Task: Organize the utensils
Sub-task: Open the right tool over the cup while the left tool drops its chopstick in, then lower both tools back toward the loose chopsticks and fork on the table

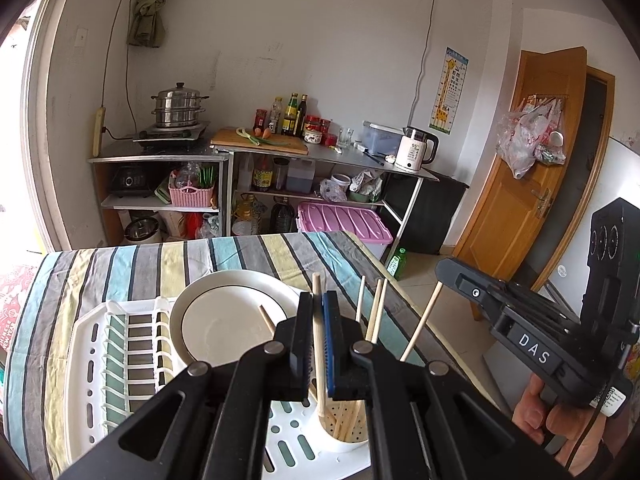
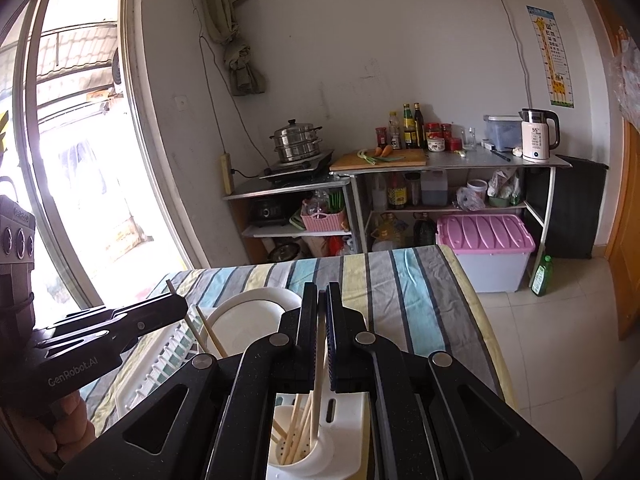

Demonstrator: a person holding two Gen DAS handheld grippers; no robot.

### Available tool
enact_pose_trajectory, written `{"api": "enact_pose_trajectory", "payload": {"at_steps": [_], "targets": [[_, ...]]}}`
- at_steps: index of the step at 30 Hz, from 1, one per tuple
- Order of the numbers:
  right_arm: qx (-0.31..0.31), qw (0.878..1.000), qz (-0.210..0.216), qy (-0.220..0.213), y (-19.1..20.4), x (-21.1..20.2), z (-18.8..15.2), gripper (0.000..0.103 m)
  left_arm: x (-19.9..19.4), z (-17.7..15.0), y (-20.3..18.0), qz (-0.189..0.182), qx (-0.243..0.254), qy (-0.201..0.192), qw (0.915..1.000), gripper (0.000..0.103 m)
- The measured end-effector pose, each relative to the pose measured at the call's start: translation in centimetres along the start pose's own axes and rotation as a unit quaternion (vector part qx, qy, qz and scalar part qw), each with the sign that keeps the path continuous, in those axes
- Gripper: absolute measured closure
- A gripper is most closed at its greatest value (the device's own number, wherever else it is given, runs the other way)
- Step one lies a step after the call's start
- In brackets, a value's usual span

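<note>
Striped table (image 1: 120, 268) carries a white rack (image 1: 92, 360); a plate (image 1: 224, 320) stands in the rack, and a white cup (image 1: 344, 436) sits at the rack's near corner. Several chopsticks (image 1: 376, 312) already stand in the cup, leaning outward, so part of the sorting looks done. Left gripper (image 1: 318, 344) is clamped on one chopstick (image 1: 318, 320), roughly upright, lower end running down toward the cup mouth; whether the tip is inside yet, cannot tell. Right gripper (image 2: 322, 344) likewise pinches a single chopstick (image 2: 320, 376) directly above the cup (image 2: 298, 452), with loose sticks (image 2: 294, 428) below it in the right wrist view. The right gripper (image 1: 516, 320) also shows at the left view's right edge, just beside the cup. No loose utensils visible on the cloth in either view; the near table is hidden by the grippers. Judgement: near the end; the two held sticks remain to be lowered and let go.
</note>
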State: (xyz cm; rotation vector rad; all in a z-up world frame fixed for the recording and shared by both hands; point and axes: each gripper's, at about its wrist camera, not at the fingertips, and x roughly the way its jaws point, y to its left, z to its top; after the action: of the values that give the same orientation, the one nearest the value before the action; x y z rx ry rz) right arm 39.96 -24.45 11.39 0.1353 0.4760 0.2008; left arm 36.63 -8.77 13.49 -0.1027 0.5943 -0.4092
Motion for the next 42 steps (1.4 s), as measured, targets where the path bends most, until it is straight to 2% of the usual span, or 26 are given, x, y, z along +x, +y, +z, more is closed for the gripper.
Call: {"api": "enact_pose_trajectory", "payload": {"at_steps": [12,21,27,31,35,42], "targets": [[0.015,0.999,-0.015,0.027,-1.4,1.3,-0.8,0.098,1.5,-1.0,0.8,0.011,-0.008,0.025,0.9996,0.097],[0.008,0.999,-0.021,0.036,-1.5,1.2,-0.8,0.097,1.6,-1.2,1.3,0.017,-0.011,0.027,0.9994,0.096],[0.007,0.999,-0.023,0.035,-1.4,0.9,-1.0,0.082,1.3,-1.3,1.6,0.02,-0.011,0.024,0.9995,0.096],[0.007,0.999,-0.022,0.031,-1.3,0.2,-1.0,0.082,0.7,-1.5,1.6,0.023,-0.01,0.019,0.9995,0.095],[0.005,1.0,-0.02,0.022,-1.1,-1.2,-1.2,0.081,-0.5,-1.9,1.8,0.024,-0.016,0.011,0.9995,0.083],[0.003,1.0,-0.012,0.009,-0.4,-4.5,-2.5,0.079,-3.9,-3.2,2.1,0.028,-0.017,-0.005,0.9994,0.082]]}}
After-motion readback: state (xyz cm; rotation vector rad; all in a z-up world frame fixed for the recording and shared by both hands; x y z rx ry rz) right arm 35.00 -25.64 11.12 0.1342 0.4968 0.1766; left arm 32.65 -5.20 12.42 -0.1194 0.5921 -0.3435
